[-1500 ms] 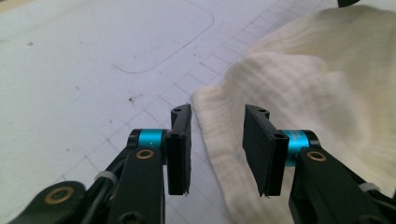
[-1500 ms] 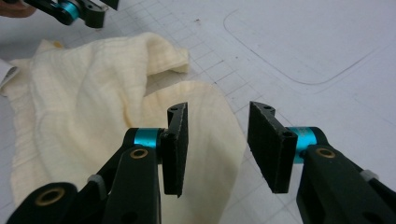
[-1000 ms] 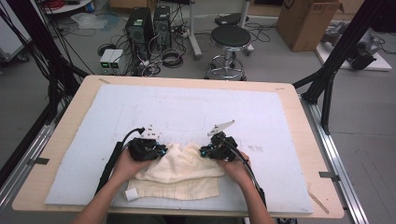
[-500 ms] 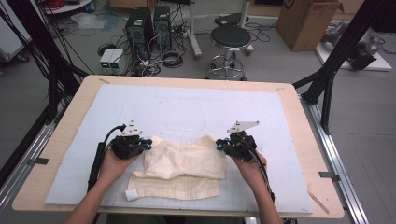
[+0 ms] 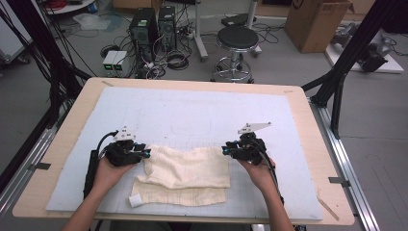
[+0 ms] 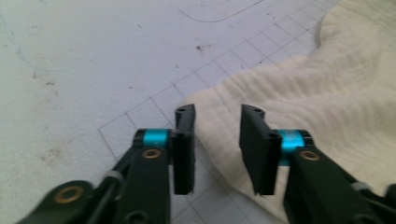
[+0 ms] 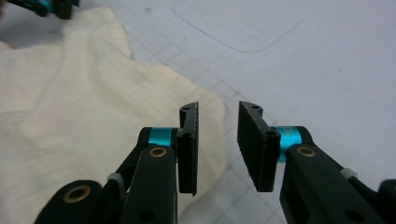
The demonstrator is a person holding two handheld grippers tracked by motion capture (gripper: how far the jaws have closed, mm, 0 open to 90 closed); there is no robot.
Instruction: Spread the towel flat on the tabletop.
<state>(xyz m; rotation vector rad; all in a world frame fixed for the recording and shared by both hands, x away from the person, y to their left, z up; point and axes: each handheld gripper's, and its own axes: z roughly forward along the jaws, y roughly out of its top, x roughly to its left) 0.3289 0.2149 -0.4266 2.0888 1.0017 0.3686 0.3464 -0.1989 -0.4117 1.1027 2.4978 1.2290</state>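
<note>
A cream cloth lies folded on the white mat, its upper layer spread wide over a narrower lower layer. My left gripper sits at the cloth's left upper corner and my right gripper at its right upper corner. Both have just been opening. In the left gripper view the jaws stand apart above the corner of the cloth, which lies flat and untouched by the pads. In the right gripper view the jaws are also apart, with the cloth corner resting on the mat beneath the left jaw.
The white gridded mat covers most of the wooden table. A small white tag sticks out at the cloth's near left corner. A black stool, cables and boxes stand on the floor beyond the table.
Both grippers moved apart, left going left and right going right, drawing the cloth's upper layer out wider. Their jaws then opened and the corners now lie free on the mat.
</note>
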